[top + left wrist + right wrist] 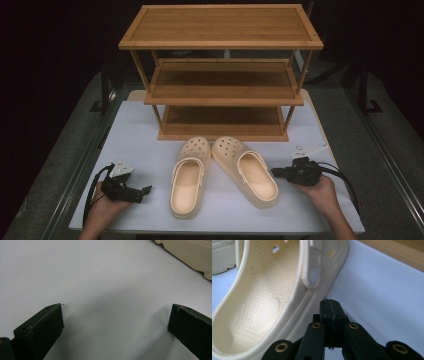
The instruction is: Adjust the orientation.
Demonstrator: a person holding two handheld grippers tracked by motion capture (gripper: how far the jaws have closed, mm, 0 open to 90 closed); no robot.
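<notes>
- High view: a slatted bamboo rack (220, 75) with 3 shelves stands on the white table (145, 130). In front of the rack lie 2 cream foam clogs, the left clog (188, 176) and the right clog (246, 171), toes perforated. The right gripper (275, 172) sits just beside the right clog's outer edge; the left gripper (146, 190) lies well apart from the rack.
- Left gripper view: blocky matte black jaws stand wide apart over smooth table.
- Right gripper view: jaws pressed together, empty, beside the right clog's (269, 297) ribbed sole wall and dimpled footbed.
</notes>
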